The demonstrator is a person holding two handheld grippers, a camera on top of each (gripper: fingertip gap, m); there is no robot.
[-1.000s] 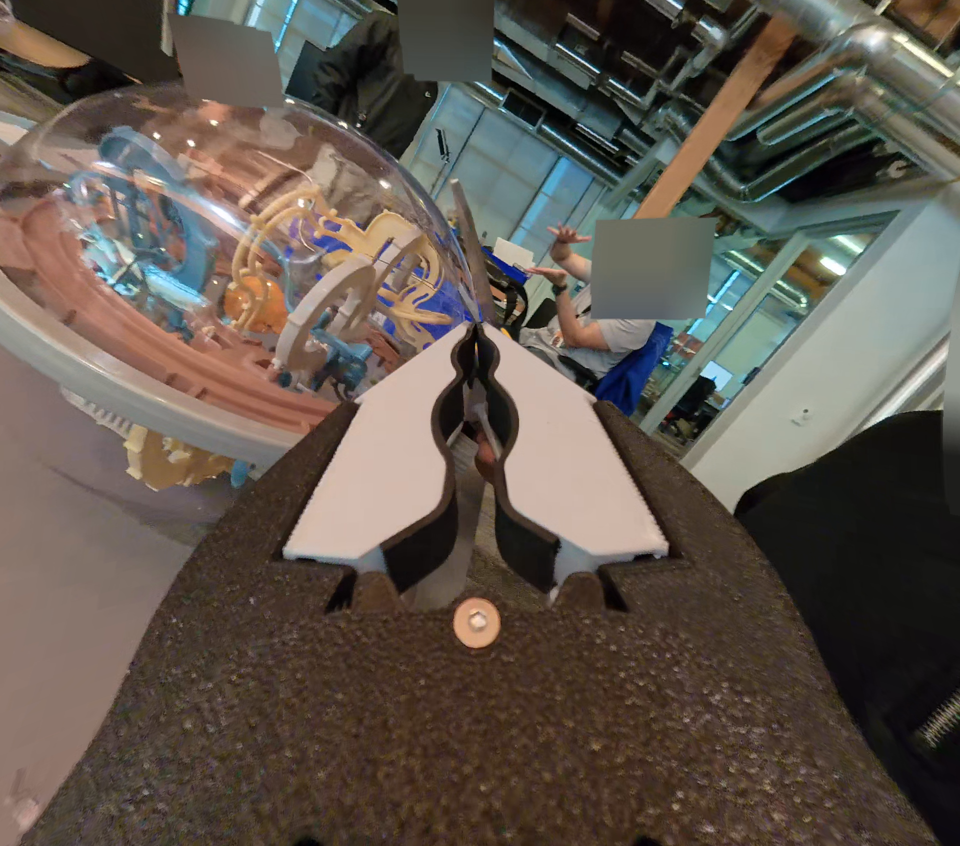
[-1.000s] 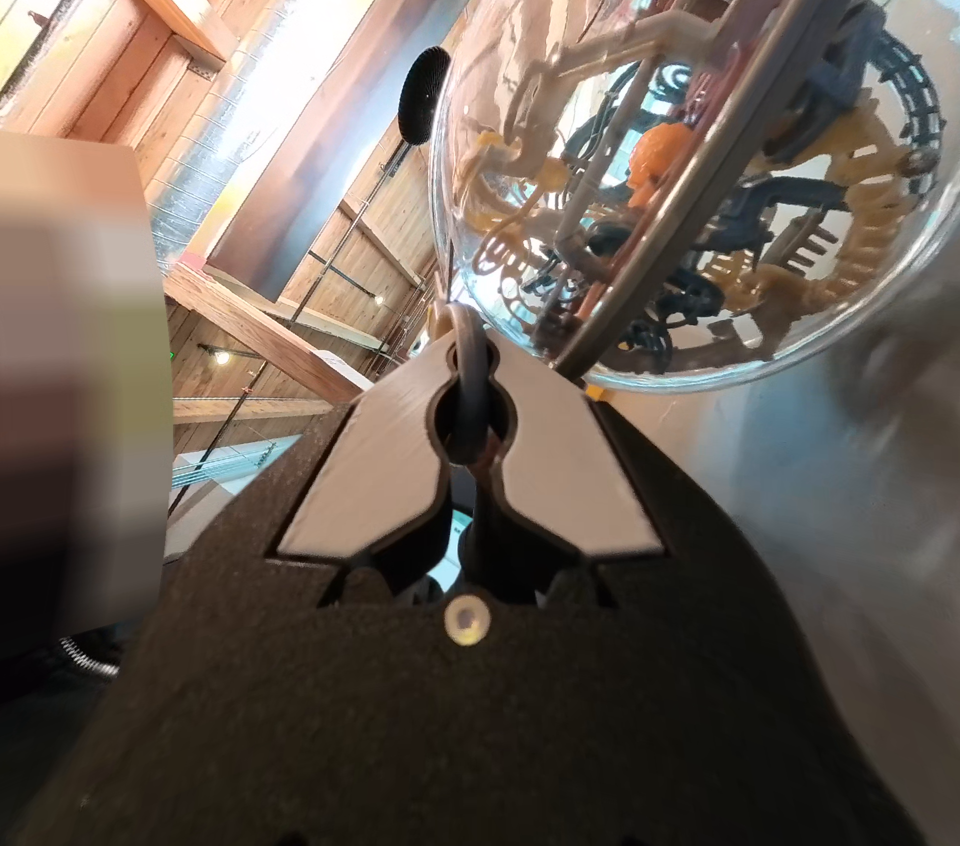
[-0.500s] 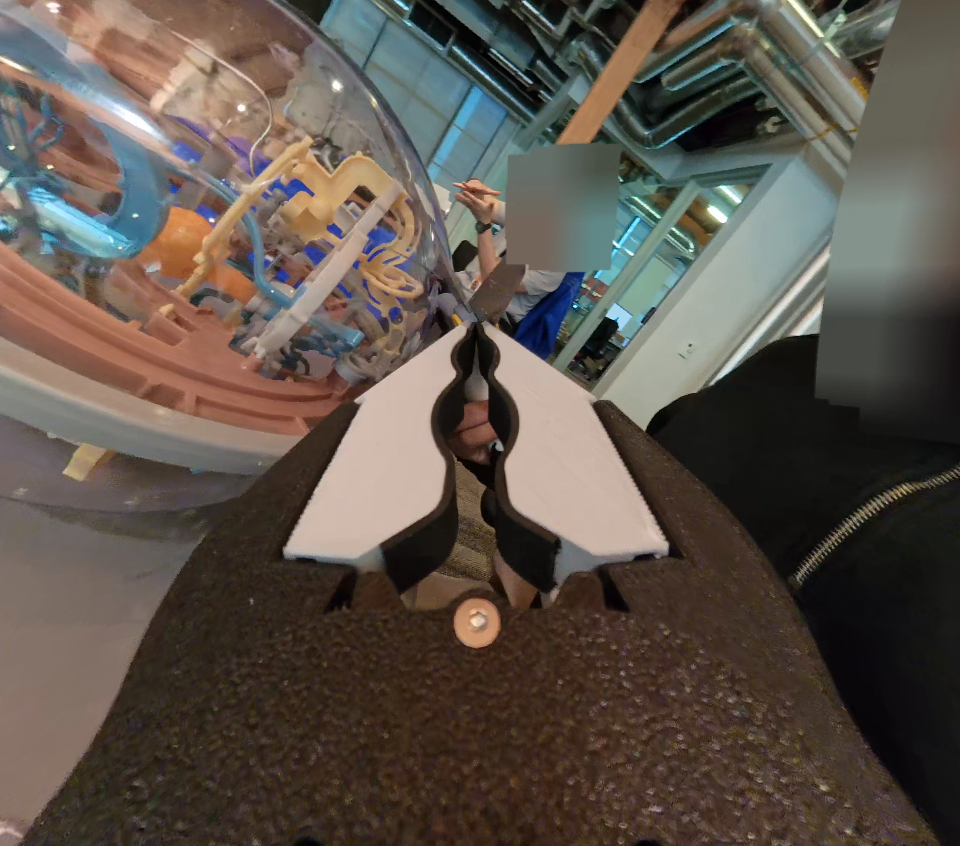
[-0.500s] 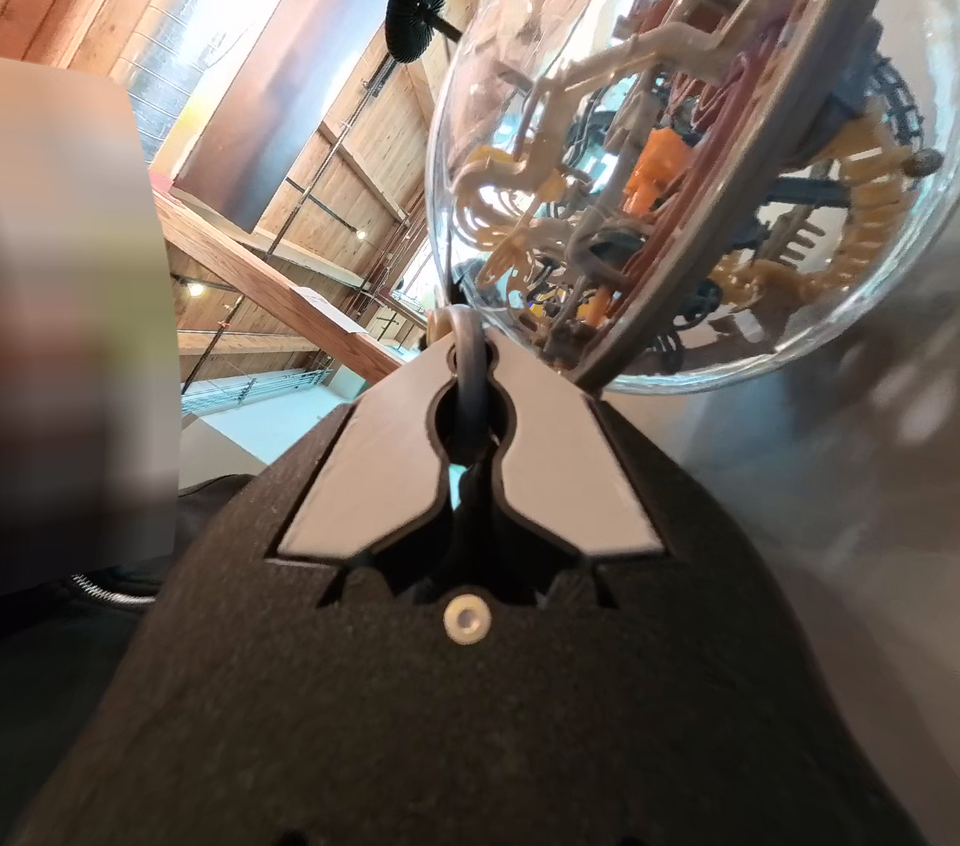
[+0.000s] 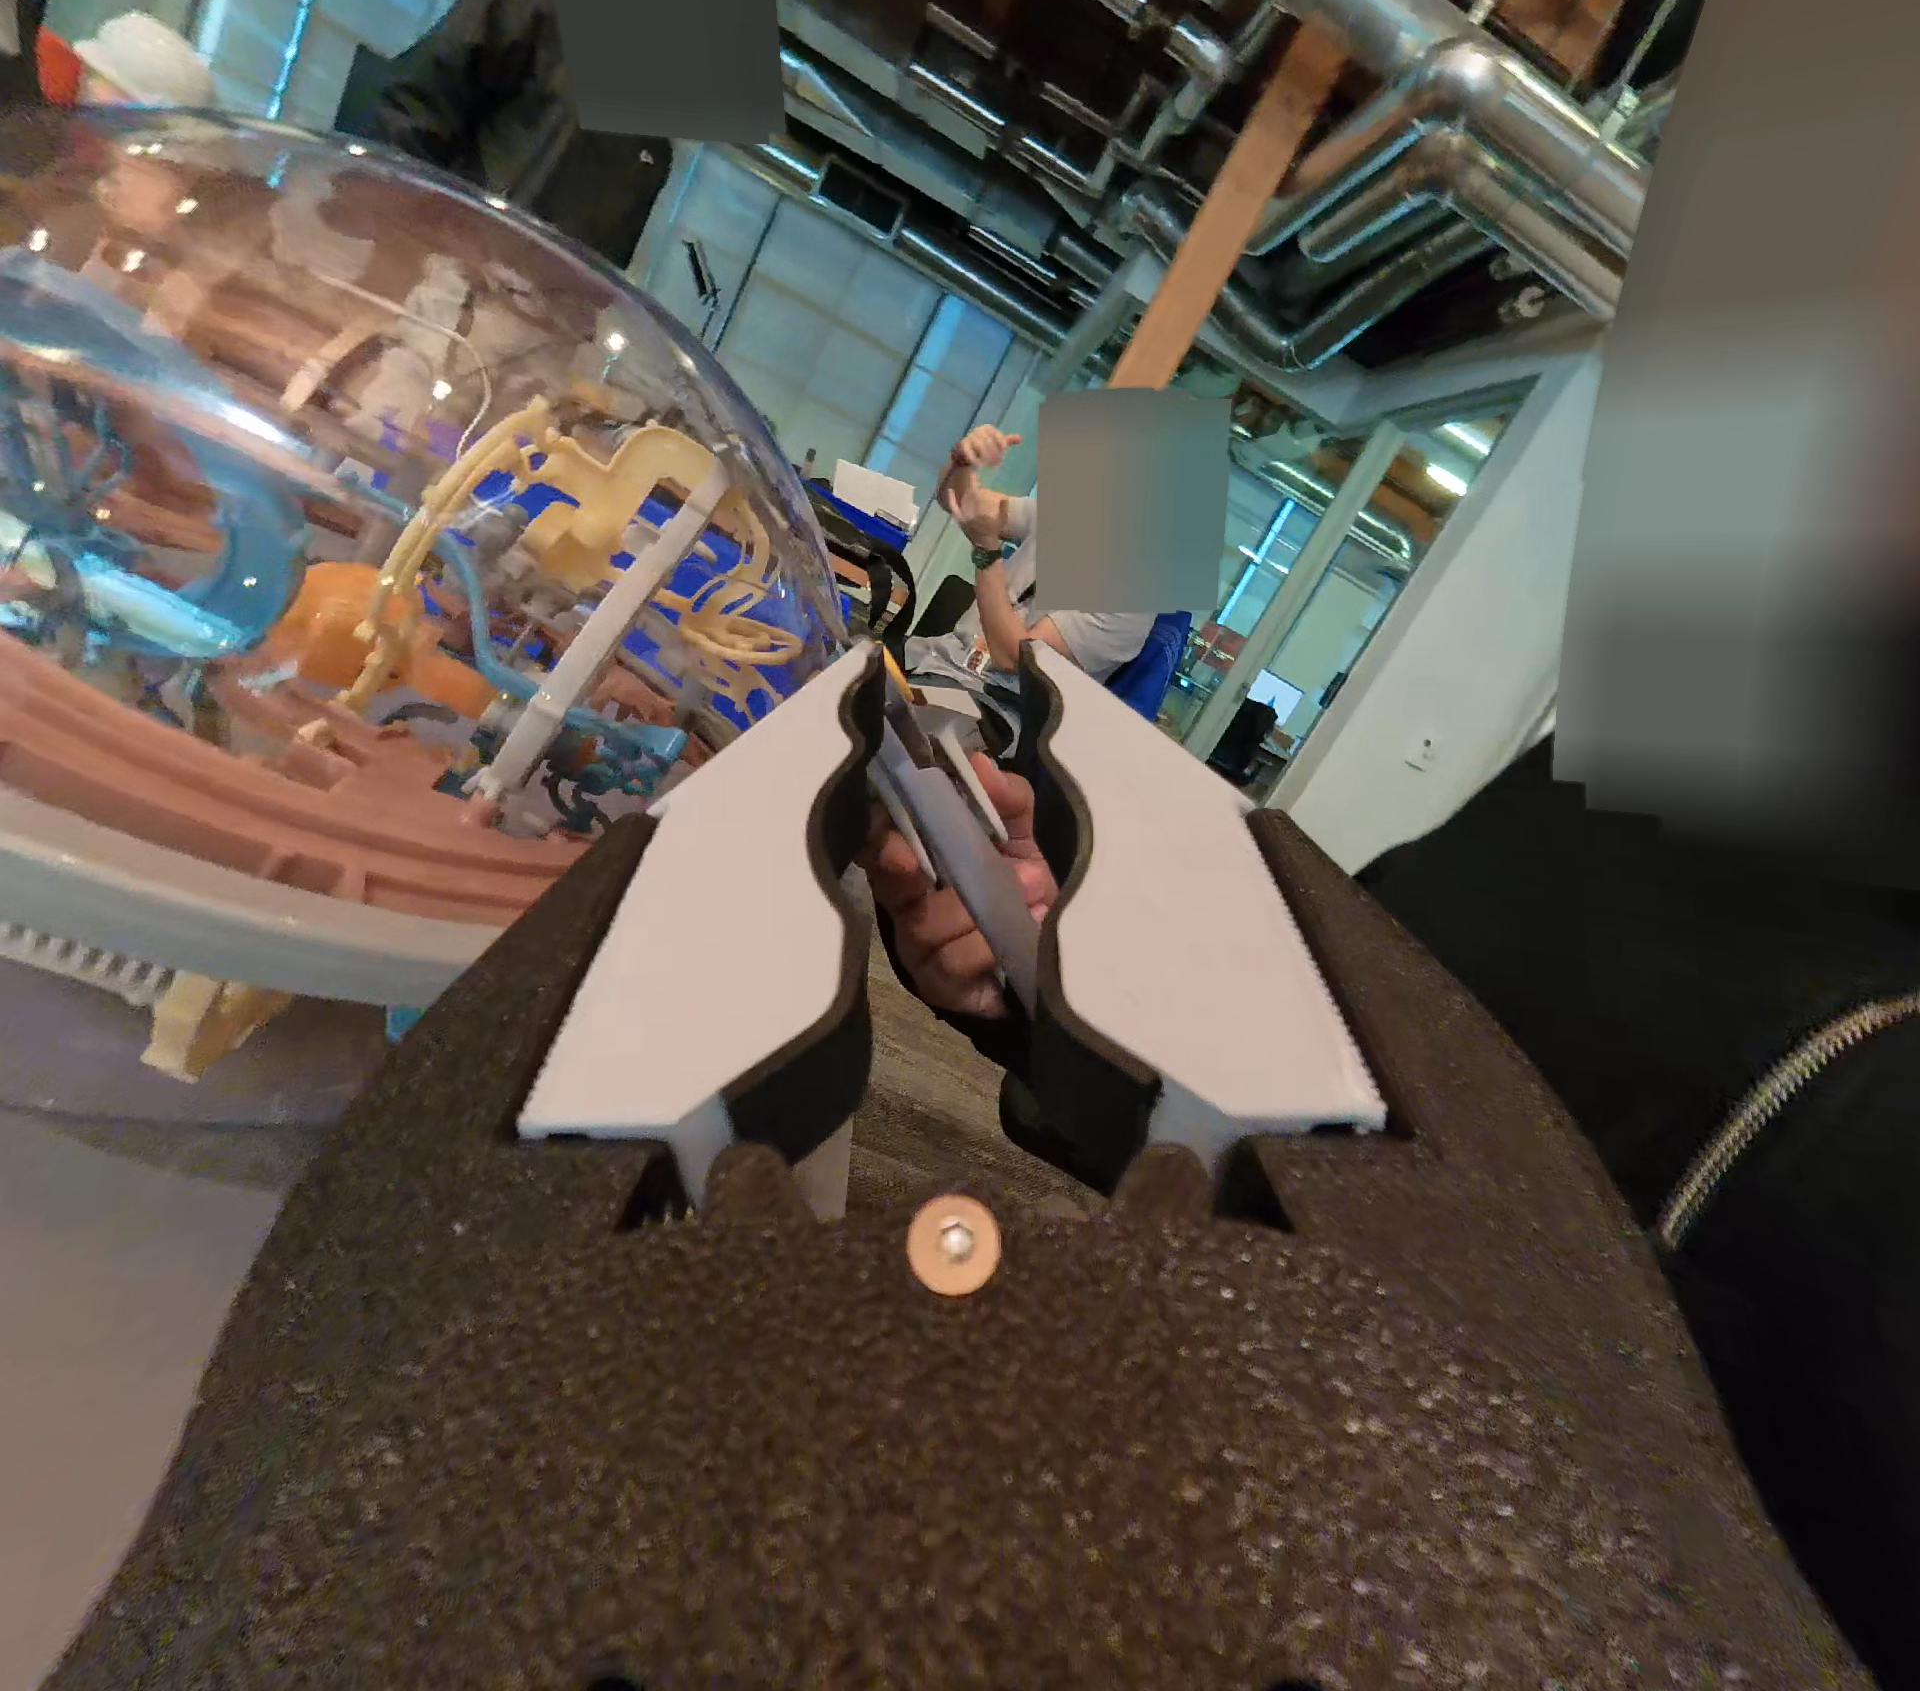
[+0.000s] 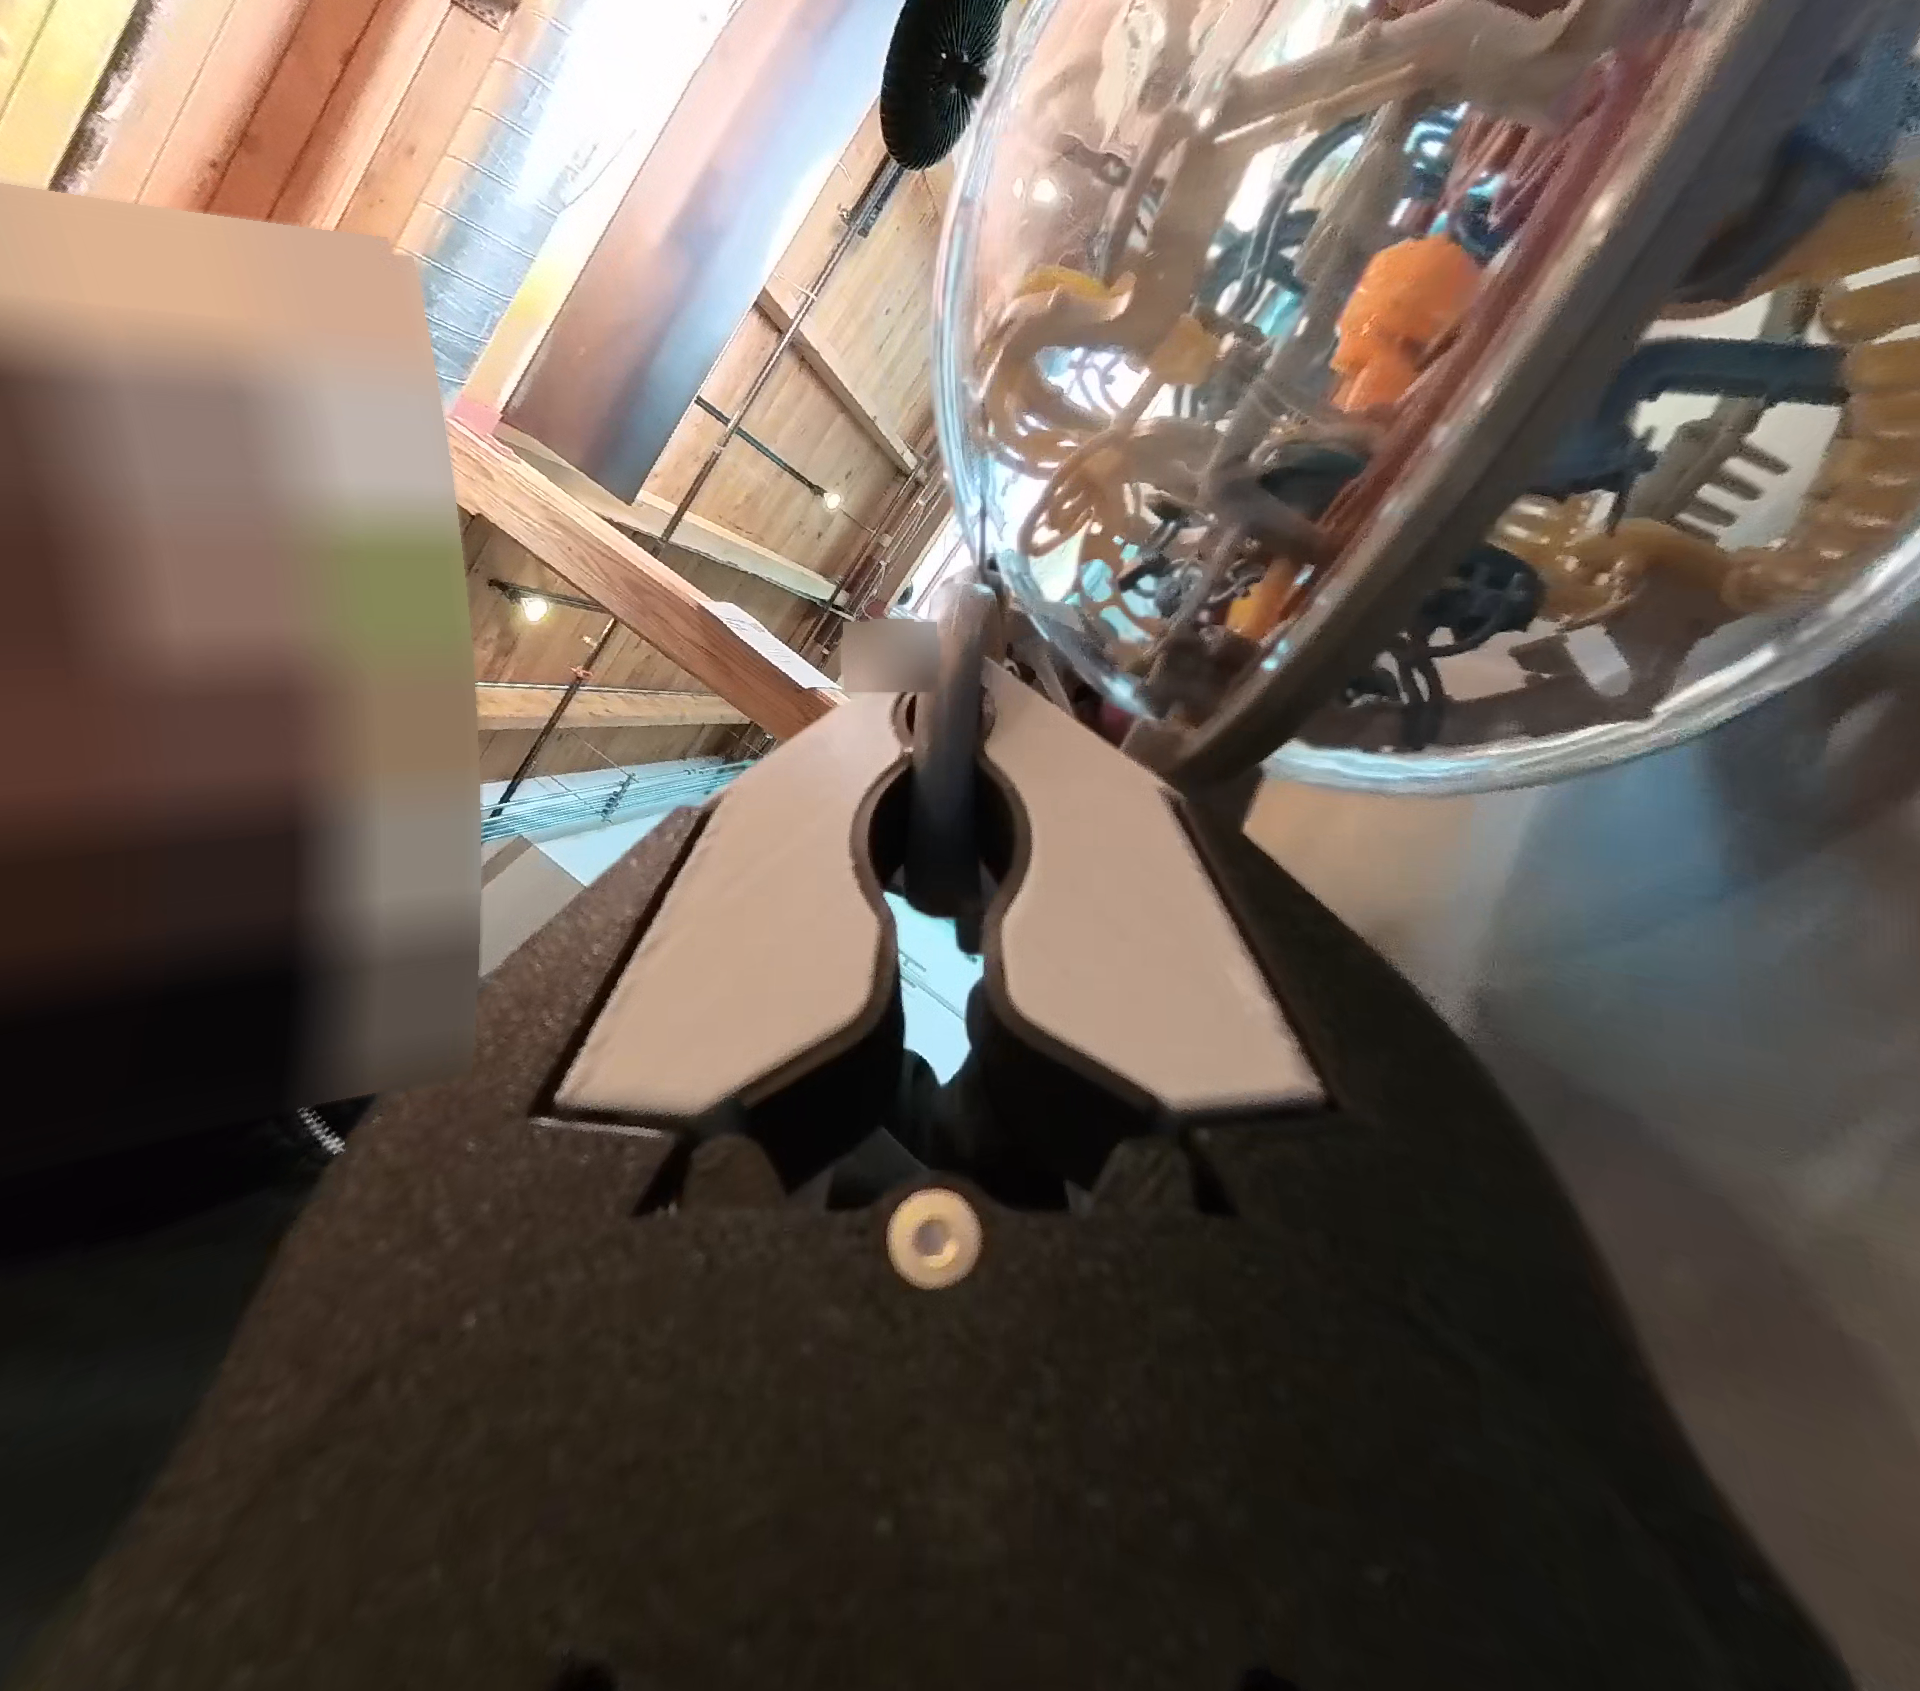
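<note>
Glossy clear plastic sphere (image 5: 312, 415) with matte plastic tracks inside; the left claw (image 5: 951, 665) body's rough, grainy black plastic, pads smooth white.

Textured dark-brown left gripper (image 5: 951, 665) and right gripper (image 6: 948, 696), each with 2 pale fingers, wavy black pads, 1 round screw; black zipped jacket (image 5: 1714, 1070).

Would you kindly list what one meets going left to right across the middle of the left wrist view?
Clear maze sphere → left gripper, its fingers parted → seated person → white wall → black zipped jacket.
</note>
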